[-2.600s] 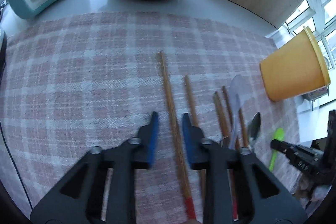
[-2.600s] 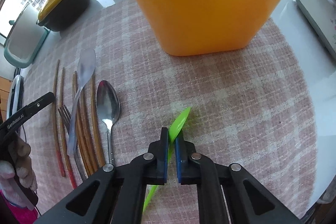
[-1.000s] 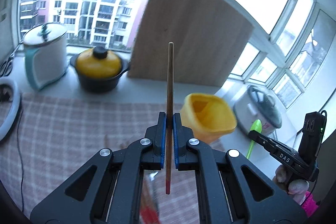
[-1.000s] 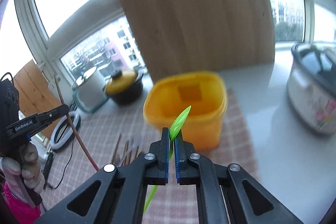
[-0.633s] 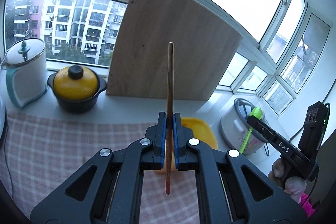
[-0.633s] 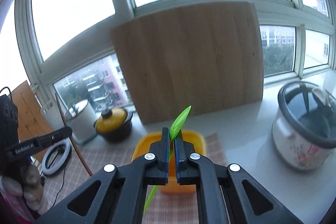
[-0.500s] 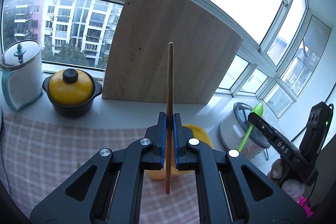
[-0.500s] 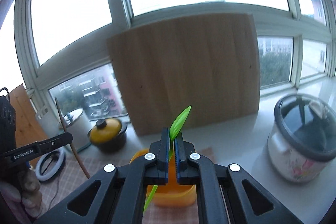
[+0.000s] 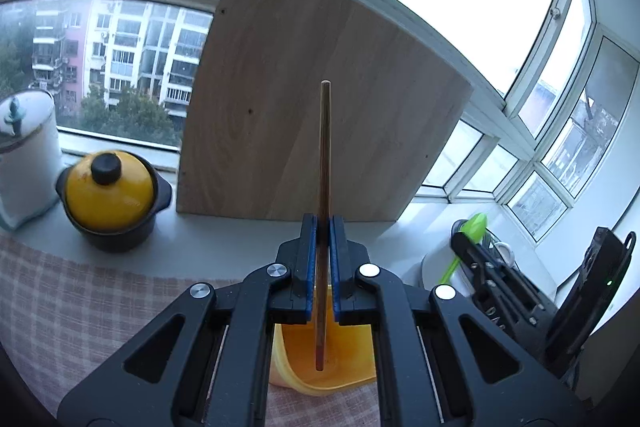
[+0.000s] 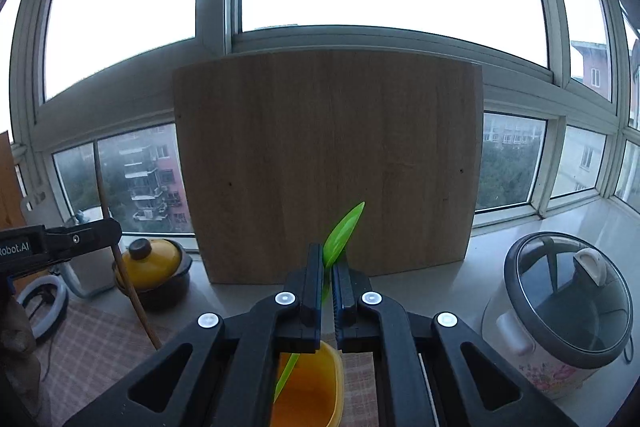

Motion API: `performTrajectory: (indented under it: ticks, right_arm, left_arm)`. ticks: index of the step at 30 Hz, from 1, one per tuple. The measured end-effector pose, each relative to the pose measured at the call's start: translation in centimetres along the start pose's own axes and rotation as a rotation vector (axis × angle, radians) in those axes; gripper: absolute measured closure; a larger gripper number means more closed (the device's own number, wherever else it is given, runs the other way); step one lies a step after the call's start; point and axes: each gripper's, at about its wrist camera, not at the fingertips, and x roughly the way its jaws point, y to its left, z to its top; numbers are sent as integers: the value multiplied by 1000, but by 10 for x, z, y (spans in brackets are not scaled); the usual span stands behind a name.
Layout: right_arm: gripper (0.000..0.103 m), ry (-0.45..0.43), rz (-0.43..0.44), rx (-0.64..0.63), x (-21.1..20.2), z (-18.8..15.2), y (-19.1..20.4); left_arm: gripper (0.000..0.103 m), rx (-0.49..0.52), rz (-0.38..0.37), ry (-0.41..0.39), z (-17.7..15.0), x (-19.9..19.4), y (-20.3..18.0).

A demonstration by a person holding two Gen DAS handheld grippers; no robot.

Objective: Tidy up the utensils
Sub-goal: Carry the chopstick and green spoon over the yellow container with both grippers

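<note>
One wooden chopstick (image 9: 324, 187) stands upright in the closed jaws of the left gripper (image 9: 323, 259), its lower tip hanging just over the mouth of the single yellow container (image 9: 320, 367) below. One green plastic spoon (image 10: 343, 231) is clamped in the closed jaws of the right gripper (image 10: 327, 287), slanted, its handle end reaching down over the same container's opening. Neither utensil looks to be resting inside yet.

The step in hand appears to be the drop-off: both pieces are lifted and poised above the container, which stands on the checked cloth (image 9: 60, 307) near the back edge of the bench. Next, each gripper likely needs to lower its piece until the tip is well inside the rim, then let go, one at a time so the two do not collide.

Along the bench's back edge stand one wooden board (image 10: 328, 163), one yellow-lidded pot (image 9: 110, 203), one white kettle (image 9: 24, 155) and one rice cooker (image 10: 568, 311).
</note>
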Motion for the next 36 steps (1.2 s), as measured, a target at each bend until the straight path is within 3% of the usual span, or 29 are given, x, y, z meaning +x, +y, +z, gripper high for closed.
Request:
performTrajectory:
  ticks: [8,17,33,35,36]
  right_arm:
    - [101,57,20,14,27,-20,-1]
    - [101,117,94,90,28,-32,-19]
    - [100,172,138,115,15,-47,-21]
    - [96,172,135,109,12,-48,-19]
    - [85,171,135,109,11,-49,-19]
  left_arm:
    - [99,8,22,57,-16,28,5]
    - [99,32,16,105,-32,37,6]
    - [99,78,29,100,-40,23,4]
    - [93,85,31,97,-41,21,4]
    - [79,91,29,97,-41,19,3]
